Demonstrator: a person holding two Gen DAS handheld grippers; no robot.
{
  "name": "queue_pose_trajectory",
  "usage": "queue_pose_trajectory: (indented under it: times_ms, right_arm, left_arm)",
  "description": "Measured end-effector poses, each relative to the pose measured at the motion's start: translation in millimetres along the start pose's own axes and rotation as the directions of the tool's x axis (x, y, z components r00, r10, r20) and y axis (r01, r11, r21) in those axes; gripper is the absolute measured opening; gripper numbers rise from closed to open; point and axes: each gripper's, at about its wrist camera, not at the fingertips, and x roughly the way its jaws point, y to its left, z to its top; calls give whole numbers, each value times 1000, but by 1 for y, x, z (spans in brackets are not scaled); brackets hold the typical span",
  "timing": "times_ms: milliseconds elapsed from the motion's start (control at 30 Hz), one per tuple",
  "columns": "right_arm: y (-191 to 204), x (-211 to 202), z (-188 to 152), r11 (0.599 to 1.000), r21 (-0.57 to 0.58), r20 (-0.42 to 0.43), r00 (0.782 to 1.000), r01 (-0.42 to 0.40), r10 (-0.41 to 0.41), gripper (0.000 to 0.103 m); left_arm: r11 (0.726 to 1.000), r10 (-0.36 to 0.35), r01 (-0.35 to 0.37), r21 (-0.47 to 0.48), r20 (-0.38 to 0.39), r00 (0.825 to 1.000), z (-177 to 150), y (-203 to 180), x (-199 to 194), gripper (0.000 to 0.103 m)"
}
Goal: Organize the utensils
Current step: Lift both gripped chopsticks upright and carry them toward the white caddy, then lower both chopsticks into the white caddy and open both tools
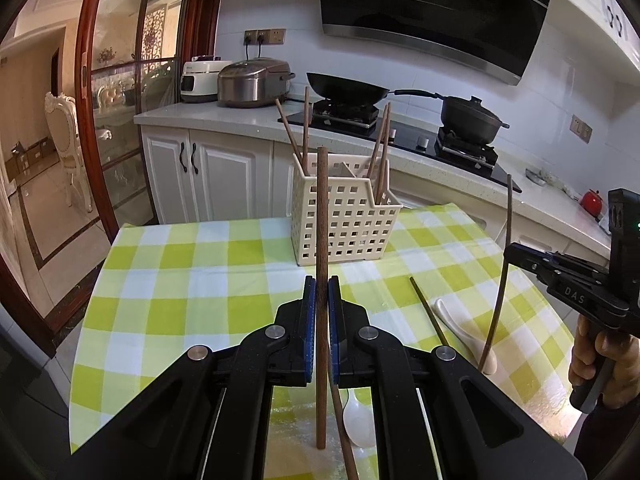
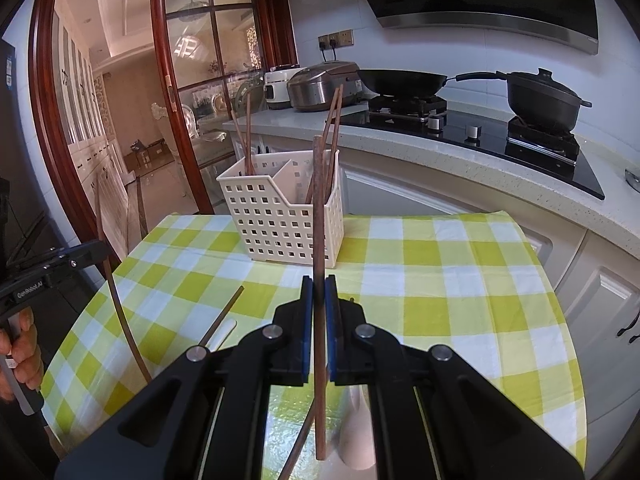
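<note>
Chopsticks are held upright in both sets of tongs. In the left wrist view, the left tongs (image 1: 321, 292) at lower centre are clamped on a brown wooden chopstick (image 1: 322, 216) that stands vertical between the blue pads (image 1: 307, 320), its top crossing in front of the cream perforated utensil basket (image 1: 344, 224) at the frame's centre. The right tongs (image 1: 516, 254) enter from the right edge, pinching a second chopstick (image 1: 505, 248), with the right hand (image 1: 600, 356) on the handle below.

In the right wrist view, the right tongs (image 2: 319, 292) grip that chopstick (image 2: 318, 208) upright at lower centre, and the left tongs (image 2: 100, 250) come in from the left edge holding theirs (image 2: 105, 248), the left hand (image 2: 22, 354) beneath.

The basket (image 2: 280, 216) stands on the green-and-white checked surface (image 1: 192, 280) and has divided compartments with several chopsticks leaning in them. Loose on the cloth in the left wrist view: a dark chopstick (image 1: 428, 310) lying right of centre, a white ceramic spoon (image 1: 464, 330) just beside it, another white spoon (image 1: 358, 420) and one more chopstick (image 1: 342, 424) at the lower centre, between the tong arms.
</note>
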Motion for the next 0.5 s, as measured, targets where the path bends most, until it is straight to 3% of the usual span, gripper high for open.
queue_pose_trajectory:
  times_ms: [500]
  right_arm:
    - [5,-2,27,1000,-20,10,1000,-1,2,6]
  left_arm:
    - [1000,2,-3,26,21,1000,26,-2,-5,6]
